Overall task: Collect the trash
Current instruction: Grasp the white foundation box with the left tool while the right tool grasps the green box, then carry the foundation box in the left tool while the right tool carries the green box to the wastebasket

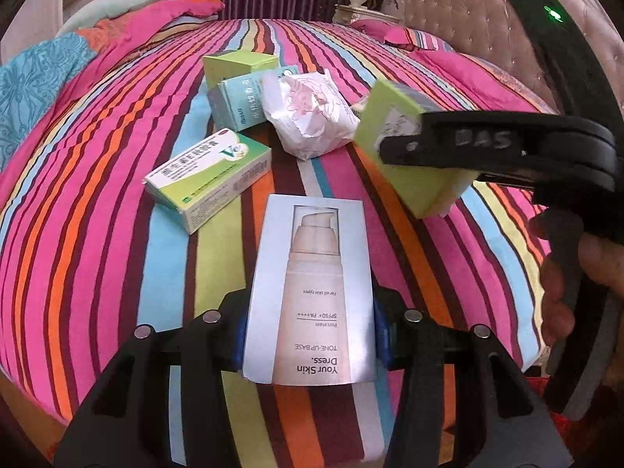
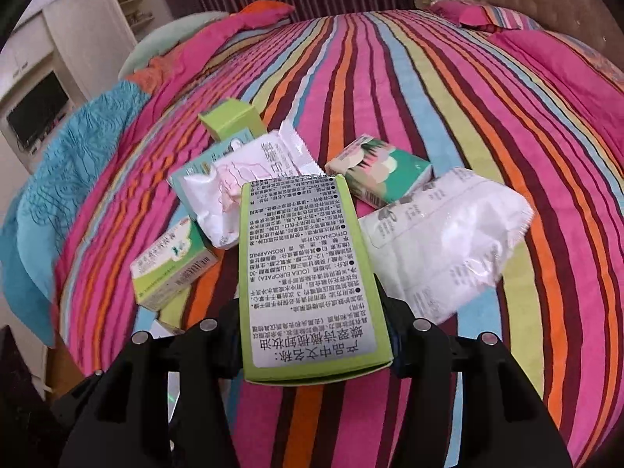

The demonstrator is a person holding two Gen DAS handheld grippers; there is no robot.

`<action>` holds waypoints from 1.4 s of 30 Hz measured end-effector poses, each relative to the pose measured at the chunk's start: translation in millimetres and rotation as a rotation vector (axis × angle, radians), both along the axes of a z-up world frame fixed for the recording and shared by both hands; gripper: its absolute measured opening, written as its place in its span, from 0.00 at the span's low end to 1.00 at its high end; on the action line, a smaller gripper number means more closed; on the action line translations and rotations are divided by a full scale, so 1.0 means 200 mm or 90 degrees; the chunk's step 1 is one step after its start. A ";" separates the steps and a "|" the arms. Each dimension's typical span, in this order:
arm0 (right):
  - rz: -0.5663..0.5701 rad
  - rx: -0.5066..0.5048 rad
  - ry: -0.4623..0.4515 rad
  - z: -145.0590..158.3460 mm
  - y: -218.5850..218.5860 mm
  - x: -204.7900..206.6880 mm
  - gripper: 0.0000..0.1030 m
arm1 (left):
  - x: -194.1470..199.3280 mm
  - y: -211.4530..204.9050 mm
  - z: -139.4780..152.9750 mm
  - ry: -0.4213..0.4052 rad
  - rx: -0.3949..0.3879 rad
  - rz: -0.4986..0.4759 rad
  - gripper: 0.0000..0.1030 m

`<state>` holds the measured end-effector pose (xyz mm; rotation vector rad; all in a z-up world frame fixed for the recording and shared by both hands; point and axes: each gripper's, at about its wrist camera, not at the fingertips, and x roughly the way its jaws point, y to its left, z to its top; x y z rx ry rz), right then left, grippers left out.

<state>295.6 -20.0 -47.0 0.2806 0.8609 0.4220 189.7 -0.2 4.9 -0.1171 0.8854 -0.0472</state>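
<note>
Already both tools were full, the left tool [image 1: 310, 335] pinching a pale blue-grey cosmetics carton [image 1: 312, 292] lengthwise and the right tool [image 2: 312, 335] pinching a lime-green printed carton [image 2: 308, 273], its long axis likewise pointing ahead toward the remaining litter on the striped bed [image 2: 487, 117].

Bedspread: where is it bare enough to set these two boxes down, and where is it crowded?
The striped bedspread is bare toward the pink pillow, beyond the green tissue pack and right of the white plastic bag. It is crowded left of centre, around the crumpled wrapper and the small boxes.

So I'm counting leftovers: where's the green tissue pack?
Right wrist view, right of centre: the green tissue pack lies on the striped bedspread behind the white wrapper.
</note>
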 end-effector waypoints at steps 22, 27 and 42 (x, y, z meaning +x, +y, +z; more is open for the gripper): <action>-0.071 0.055 -0.018 0.14 -0.24 -0.44 0.49 | -0.35 0.19 0.09 -0.002 -0.012 0.011 0.46; -0.080 0.062 -0.023 0.13 -0.27 -0.54 0.49 | -0.46 0.24 0.09 0.000 -0.008 0.006 0.46; -0.100 0.097 0.065 -0.10 -0.31 -0.86 0.49 | -0.81 0.26 -0.02 0.049 -0.002 -0.038 0.46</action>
